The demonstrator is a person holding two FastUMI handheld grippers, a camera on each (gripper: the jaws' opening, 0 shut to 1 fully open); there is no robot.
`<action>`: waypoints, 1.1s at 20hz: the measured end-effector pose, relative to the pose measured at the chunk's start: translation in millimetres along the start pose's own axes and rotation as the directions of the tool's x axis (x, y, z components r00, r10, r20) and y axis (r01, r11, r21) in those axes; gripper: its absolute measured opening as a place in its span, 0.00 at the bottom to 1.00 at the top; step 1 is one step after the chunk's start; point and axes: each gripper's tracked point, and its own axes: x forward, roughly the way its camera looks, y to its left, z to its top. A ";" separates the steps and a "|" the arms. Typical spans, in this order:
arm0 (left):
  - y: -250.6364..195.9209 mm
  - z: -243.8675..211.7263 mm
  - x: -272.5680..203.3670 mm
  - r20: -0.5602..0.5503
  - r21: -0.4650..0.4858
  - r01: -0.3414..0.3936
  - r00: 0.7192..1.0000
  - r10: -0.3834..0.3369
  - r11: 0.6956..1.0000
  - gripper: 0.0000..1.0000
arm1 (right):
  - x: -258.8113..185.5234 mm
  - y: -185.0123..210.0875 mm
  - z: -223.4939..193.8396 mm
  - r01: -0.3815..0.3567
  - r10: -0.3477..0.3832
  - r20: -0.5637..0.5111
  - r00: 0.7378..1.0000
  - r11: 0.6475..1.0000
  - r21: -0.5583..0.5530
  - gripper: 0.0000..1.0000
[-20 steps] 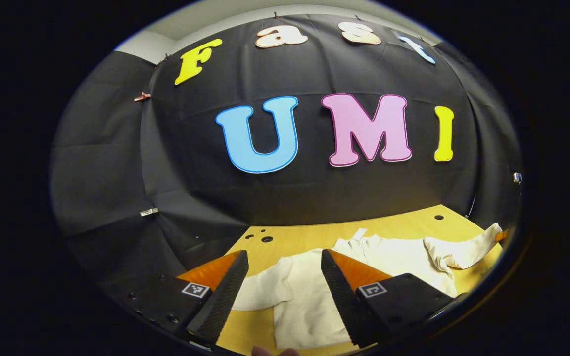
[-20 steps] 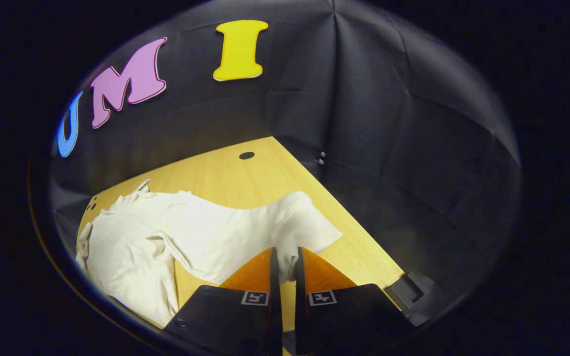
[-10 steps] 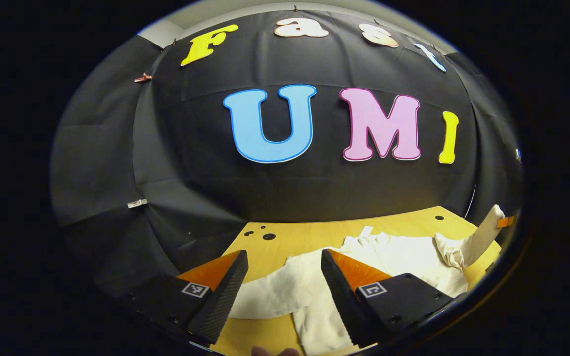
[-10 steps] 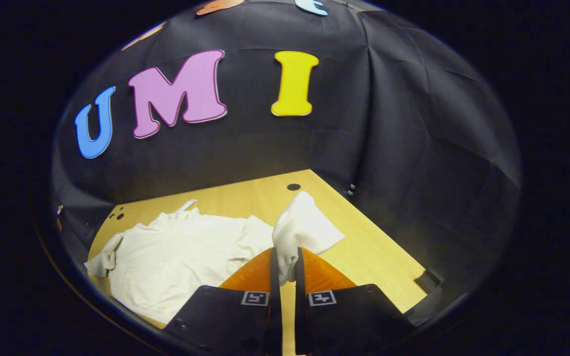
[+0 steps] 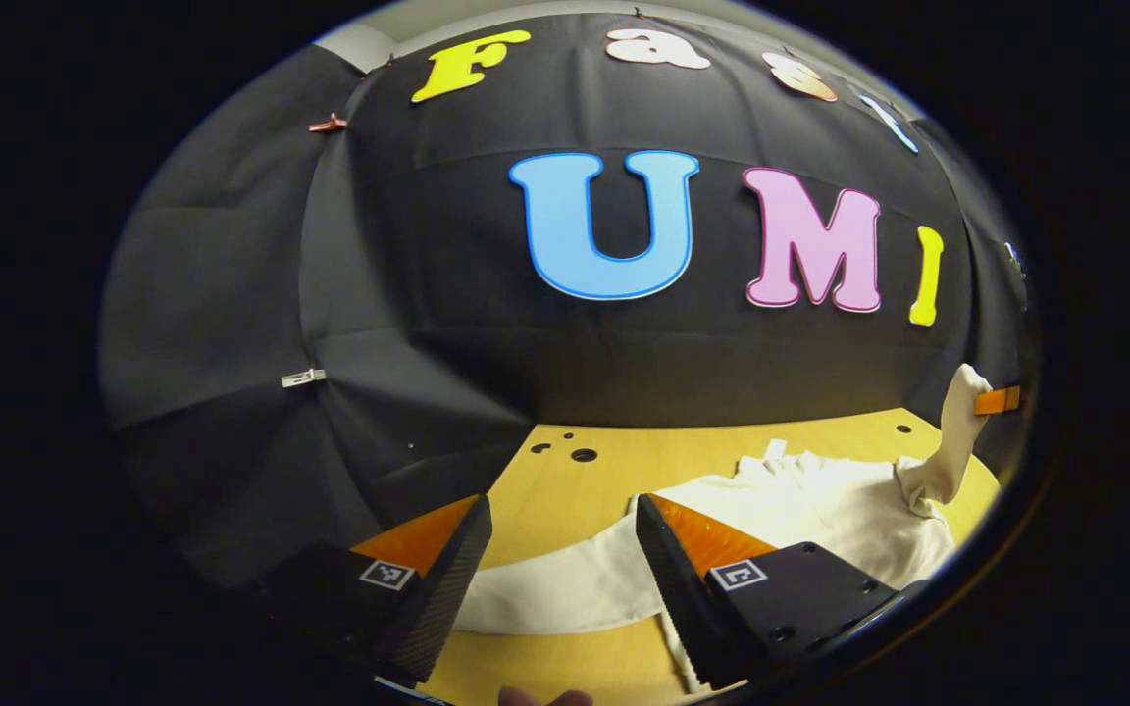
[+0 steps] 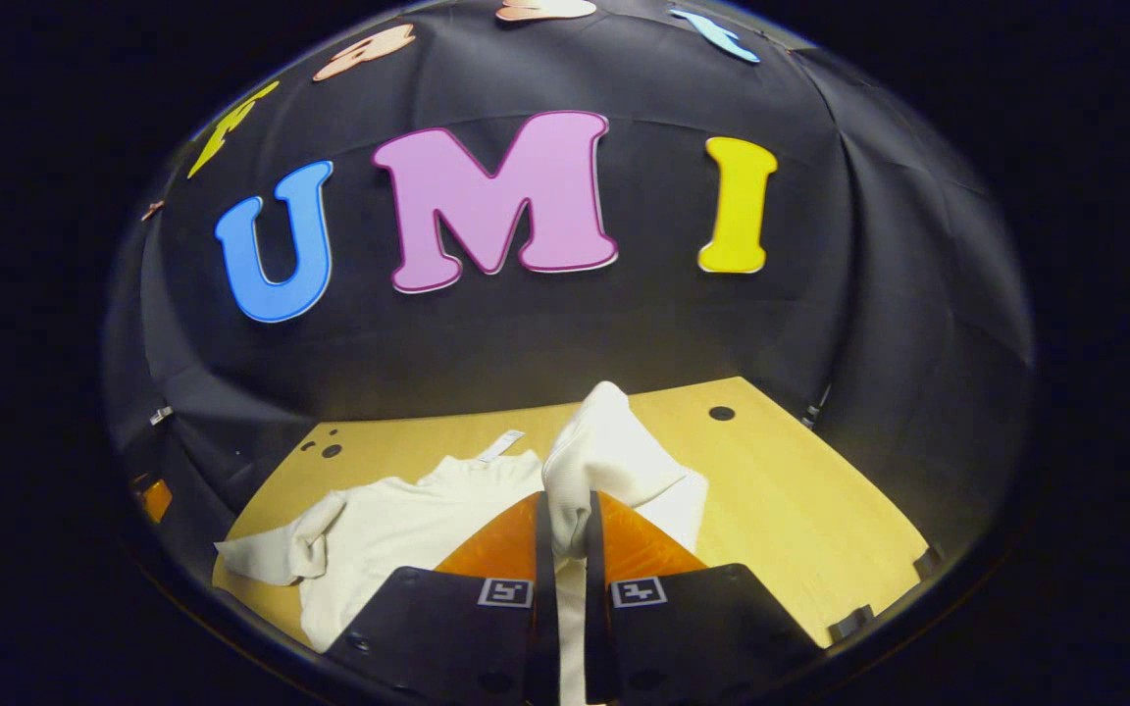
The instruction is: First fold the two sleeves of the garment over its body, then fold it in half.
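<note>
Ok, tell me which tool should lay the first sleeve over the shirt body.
Right. The right tool is shut on the lifted sleeve, above the shirt body. The left tool is open, holding nothing.

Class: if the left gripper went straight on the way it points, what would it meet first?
Probably the garment's sleeve lying between the open left gripper's fingers on the table; depth is uncertain.
</note>
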 end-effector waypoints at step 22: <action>108.2 -112.3 17.7 -0.181 -0.045 -0.130 0.976 0.120 0.990 0.94 | 66.8 209.5 -191.2 -0.365 0.254 -0.453 0.855 0.914 -0.176 0.23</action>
